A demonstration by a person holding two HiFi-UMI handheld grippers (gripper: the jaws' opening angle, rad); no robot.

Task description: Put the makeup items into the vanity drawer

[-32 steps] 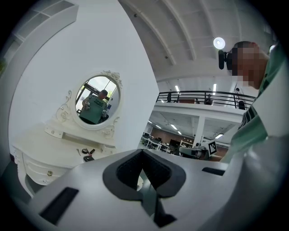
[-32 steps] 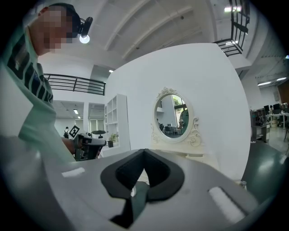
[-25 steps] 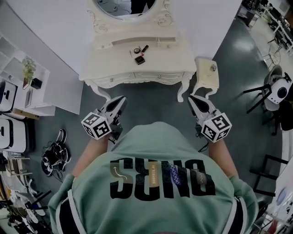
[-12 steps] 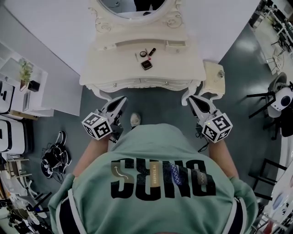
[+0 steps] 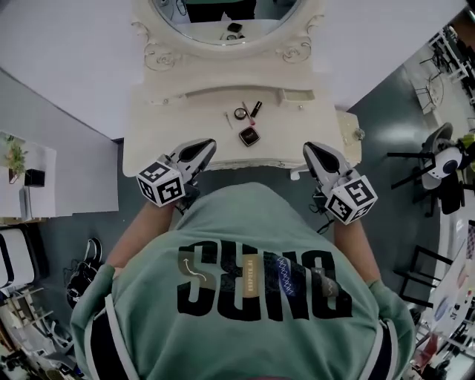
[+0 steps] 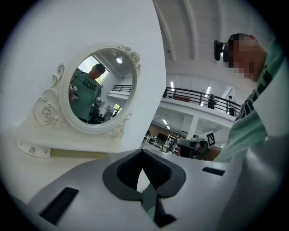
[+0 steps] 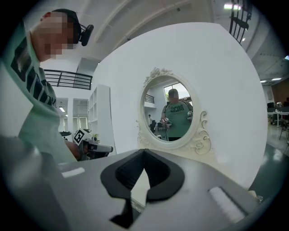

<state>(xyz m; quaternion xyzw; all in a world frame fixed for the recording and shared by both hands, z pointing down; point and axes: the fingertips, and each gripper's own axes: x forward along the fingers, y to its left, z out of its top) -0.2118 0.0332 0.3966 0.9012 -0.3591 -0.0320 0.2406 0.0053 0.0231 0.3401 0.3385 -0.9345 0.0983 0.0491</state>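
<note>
White wall behind, cream vanity (image 5: pixel 171 130) with an oval mirror (image 5: pixel 223 11) up against it; the makeup's all sitting mid-tabletop: dark compact (image 5: pixel 249 136), little round pot (image 5: pixel 240 113), lipstick (image 5: pixel 255 110); the 2 grippers hover at the front edge, left gripper (image 5: pixel 205 145) and right gripper (image 5: pixel 307 149), both pinched closed with nothing in them.

Sweatshirt (image 5: pixel 252 286) lettering, not clearly legible

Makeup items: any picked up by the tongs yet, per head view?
No, the makeup items all lie on the vanity top, ahead of the shut left tongs and right tongs.
</note>
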